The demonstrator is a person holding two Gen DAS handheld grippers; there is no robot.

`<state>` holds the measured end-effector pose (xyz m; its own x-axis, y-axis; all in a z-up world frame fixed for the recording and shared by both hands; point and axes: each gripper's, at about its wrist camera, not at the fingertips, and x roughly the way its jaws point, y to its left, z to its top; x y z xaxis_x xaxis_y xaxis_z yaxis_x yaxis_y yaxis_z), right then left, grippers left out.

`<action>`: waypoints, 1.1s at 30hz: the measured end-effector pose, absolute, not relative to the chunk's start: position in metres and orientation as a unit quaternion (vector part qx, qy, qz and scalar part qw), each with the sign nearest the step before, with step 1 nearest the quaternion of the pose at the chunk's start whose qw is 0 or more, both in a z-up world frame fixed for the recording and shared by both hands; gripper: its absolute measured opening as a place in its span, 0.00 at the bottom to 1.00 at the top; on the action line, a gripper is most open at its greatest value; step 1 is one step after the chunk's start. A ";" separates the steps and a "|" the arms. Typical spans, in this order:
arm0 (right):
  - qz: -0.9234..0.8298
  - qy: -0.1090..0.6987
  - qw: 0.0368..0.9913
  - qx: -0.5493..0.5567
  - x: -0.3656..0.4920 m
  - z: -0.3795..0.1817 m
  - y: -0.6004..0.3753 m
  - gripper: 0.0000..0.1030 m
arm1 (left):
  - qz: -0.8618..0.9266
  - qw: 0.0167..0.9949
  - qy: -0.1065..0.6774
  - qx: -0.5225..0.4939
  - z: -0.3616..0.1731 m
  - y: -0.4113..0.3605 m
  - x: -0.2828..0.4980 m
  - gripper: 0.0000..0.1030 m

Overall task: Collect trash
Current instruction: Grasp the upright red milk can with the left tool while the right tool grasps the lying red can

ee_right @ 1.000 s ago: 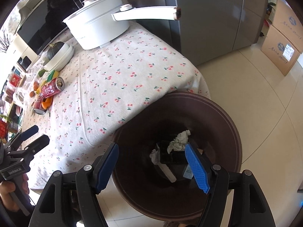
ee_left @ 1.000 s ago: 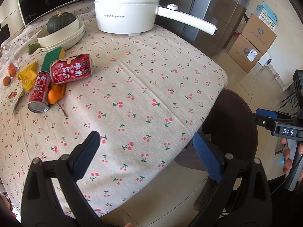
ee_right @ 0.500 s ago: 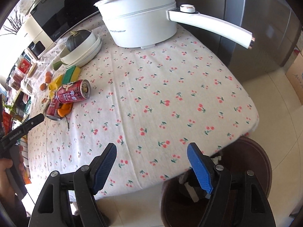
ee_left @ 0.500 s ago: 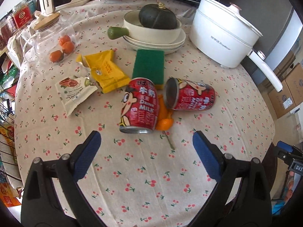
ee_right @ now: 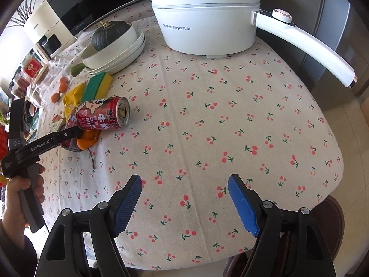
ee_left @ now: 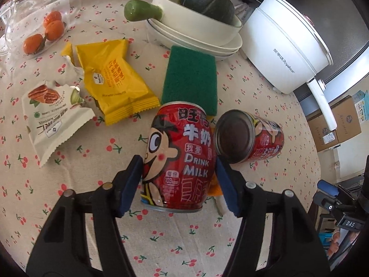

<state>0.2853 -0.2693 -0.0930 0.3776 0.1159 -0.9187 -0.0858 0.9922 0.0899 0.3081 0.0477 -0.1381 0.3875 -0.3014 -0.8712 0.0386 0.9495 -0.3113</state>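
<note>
A red milk can [ee_left: 180, 159] lies on the cherry-print tablecloth between the blue pads of my left gripper [ee_left: 178, 177], which touch both its sides. A second red can [ee_left: 249, 136] lies just right of it, also in the right wrist view [ee_right: 103, 116]. Orange peel [ee_left: 213, 188] lies under them. A yellow wrapper [ee_left: 113, 78] and a white nut wrapper [ee_left: 50, 113] lie to the left. My right gripper [ee_right: 184, 204] is open and empty over the table's near edge. The brown trash bin [ee_right: 332, 221] stands below the table edge at right.
A green sponge [ee_left: 191, 78] lies behind the cans. A squash in stacked white bowls [ee_left: 198, 23] and a white electric pot [ee_right: 205, 20] with a long handle stand at the back. A clear container of oranges [ee_left: 43, 32] sits far left. Cardboard boxes [ee_left: 334, 124] stand on the floor.
My left gripper has moved in over the trash and closed around the nearer milk can. My right gripper has moved from over the bin to above the table edge, staying open.
</note>
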 end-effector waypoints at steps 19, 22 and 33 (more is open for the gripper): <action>0.106 0.530 0.840 0.055 0.357 -0.119 -0.136 0.84 | -0.041 0.849 0.517 -0.106 -0.116 0.137 0.251 0.63; 0.091 0.532 0.841 0.050 0.362 -0.125 -0.134 0.84 | -0.040 0.847 0.519 -0.108 -0.118 0.141 0.249 0.63; 0.095 0.542 0.835 -0.012 0.378 -0.135 -0.131 0.84 | -0.054 0.846 0.522 -0.096 -0.118 0.124 0.246 0.63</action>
<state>0.3781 -0.1310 -0.1351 0.3942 0.1447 -0.9075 -0.1715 0.9818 0.0821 0.2461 0.1242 -0.1176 0.4499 -0.1904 -0.8725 -0.0090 0.9760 -0.2176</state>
